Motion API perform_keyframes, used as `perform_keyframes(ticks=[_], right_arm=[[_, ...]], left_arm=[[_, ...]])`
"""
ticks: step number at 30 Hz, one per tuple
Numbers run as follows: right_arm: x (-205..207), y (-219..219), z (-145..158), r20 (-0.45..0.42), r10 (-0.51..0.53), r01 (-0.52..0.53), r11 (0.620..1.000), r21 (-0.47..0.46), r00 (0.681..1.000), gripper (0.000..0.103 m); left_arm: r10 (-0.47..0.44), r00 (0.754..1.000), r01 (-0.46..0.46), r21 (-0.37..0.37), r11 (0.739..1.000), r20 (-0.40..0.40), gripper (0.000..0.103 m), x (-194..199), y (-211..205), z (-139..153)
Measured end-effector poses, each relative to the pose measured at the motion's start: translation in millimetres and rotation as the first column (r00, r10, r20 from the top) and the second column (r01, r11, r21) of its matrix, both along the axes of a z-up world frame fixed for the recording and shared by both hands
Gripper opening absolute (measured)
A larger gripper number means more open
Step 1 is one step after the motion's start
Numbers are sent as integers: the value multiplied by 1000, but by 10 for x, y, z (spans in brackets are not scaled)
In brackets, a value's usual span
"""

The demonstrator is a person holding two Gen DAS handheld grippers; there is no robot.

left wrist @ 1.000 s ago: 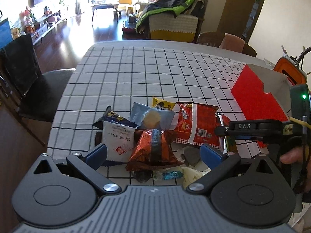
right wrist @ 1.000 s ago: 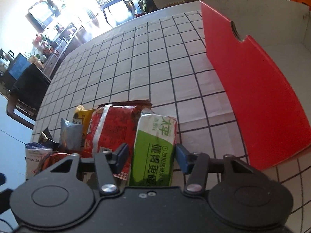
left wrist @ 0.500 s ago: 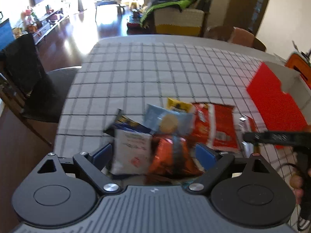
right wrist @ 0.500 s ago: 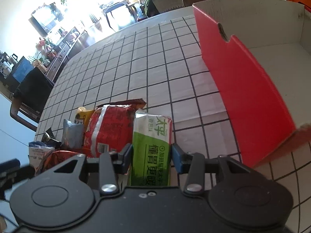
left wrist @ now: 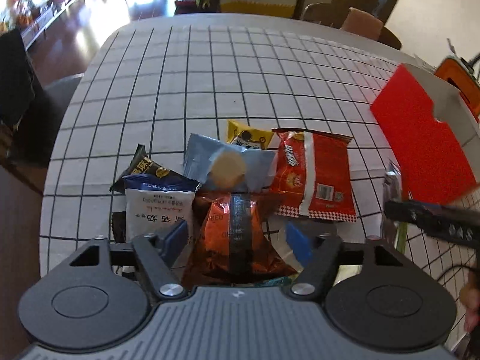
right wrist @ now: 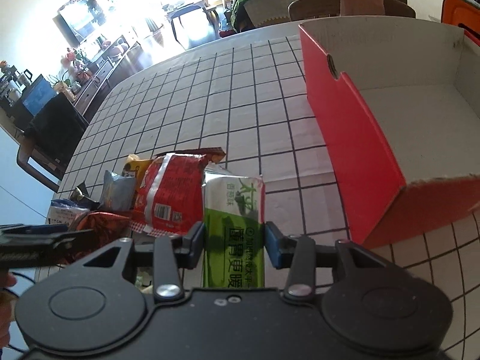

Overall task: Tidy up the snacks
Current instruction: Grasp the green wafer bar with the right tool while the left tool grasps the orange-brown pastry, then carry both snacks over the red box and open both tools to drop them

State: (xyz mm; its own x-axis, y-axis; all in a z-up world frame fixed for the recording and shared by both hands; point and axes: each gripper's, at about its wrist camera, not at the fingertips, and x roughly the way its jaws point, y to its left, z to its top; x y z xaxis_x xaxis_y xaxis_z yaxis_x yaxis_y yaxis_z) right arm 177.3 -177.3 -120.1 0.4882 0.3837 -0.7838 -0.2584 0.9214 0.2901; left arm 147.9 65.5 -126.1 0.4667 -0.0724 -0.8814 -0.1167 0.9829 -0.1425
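Observation:
A pile of snack packets lies on the checked tablecloth (left wrist: 240, 75). My left gripper (left wrist: 237, 240) hangs over the pile's near edge, its jaws closing around an orange foil packet (left wrist: 222, 219). The blue pads (left wrist: 177, 237) still stand a little off its sides. Behind it lie a pale blue packet (left wrist: 228, 162), a white-and-blue packet (left wrist: 156, 207), a yellow packet (left wrist: 246, 135) and a red chip bag (left wrist: 315, 174). My right gripper (right wrist: 234, 243) is shut on a green-and-white packet (right wrist: 234, 198), held just left of the open red box (right wrist: 354, 138).
The red box (left wrist: 420, 150) stands at the table's right side, its white inside bare where it shows. The red chip bag (right wrist: 171, 186) lies left of the green packet. A dark chair (left wrist: 18, 90) stands at the table's left, and brown chairs (left wrist: 360, 27) beyond the far edge.
My left gripper has dropped closer over the pile and its jaws have narrowed around the orange packet. The right gripper has closed on the green packet and shifted toward the red box.

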Motion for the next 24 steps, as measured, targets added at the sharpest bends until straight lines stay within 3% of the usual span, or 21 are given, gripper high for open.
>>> perform_keyframes(ticks=[8,17,24], right_arm=[[-53,-23,13,6,-6,6,1000,-2,1000,42],[-173,-86,96,32,-38,38,999,-4,999,42],[-337,-159,248,73,-76,76,997,-5,994,42]], left_arm=[[-4,999,7,43,999,-54,46,146,-84,-103],[6,999,-5,46,999,-32,38,98,-85,-108],[19,1000,-19,-3,1000,0,37,-14,-24,-43]])
